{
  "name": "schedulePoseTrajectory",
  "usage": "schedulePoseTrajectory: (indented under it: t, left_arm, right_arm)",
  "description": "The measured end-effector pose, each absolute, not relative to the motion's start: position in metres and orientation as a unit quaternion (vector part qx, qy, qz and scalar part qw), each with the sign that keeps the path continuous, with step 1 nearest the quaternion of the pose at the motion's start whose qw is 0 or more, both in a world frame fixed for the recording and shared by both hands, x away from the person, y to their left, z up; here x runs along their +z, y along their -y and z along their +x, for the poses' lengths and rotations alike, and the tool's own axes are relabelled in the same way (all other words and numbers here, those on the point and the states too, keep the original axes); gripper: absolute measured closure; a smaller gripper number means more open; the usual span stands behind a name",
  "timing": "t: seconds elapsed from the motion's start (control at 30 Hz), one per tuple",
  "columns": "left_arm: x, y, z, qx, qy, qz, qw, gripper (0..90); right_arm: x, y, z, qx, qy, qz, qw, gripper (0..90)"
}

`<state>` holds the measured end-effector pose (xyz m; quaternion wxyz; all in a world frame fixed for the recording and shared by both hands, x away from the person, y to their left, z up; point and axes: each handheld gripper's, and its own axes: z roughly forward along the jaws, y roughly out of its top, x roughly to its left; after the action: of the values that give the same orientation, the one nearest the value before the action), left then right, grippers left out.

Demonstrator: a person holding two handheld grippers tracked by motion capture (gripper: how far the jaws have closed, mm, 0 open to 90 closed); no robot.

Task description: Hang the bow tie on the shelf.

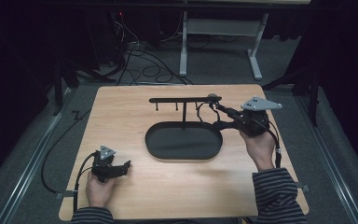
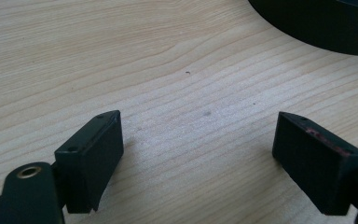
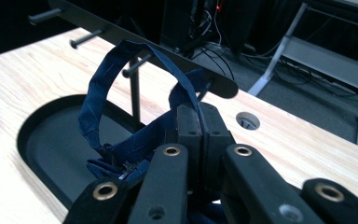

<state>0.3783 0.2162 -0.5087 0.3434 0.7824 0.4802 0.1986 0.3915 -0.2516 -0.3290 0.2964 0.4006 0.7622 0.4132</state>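
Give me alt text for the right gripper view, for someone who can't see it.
The right tongs, jaws shut, pinch a dark blue strap whose loop rises toward a peg of a black rack. The rack's oval tray lies below on a wooden table.

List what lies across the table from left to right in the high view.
Left hand-held gripper → black oval tray of the peg stand → right hand-held gripper, shut on a dark blue strap near the stand's crossbar end.
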Motion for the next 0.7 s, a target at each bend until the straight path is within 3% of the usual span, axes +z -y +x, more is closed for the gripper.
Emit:
schedulePoseTrajectory:
  t: [0.7]
  left_arm:
    - [-0.509,-0.216,0.378,0.199,-0.48,0.782,0.343,16.7]
  right_arm:
    - [-0.348,0.259,0.404,0.389,-0.746,0.444,0.308,90.0]
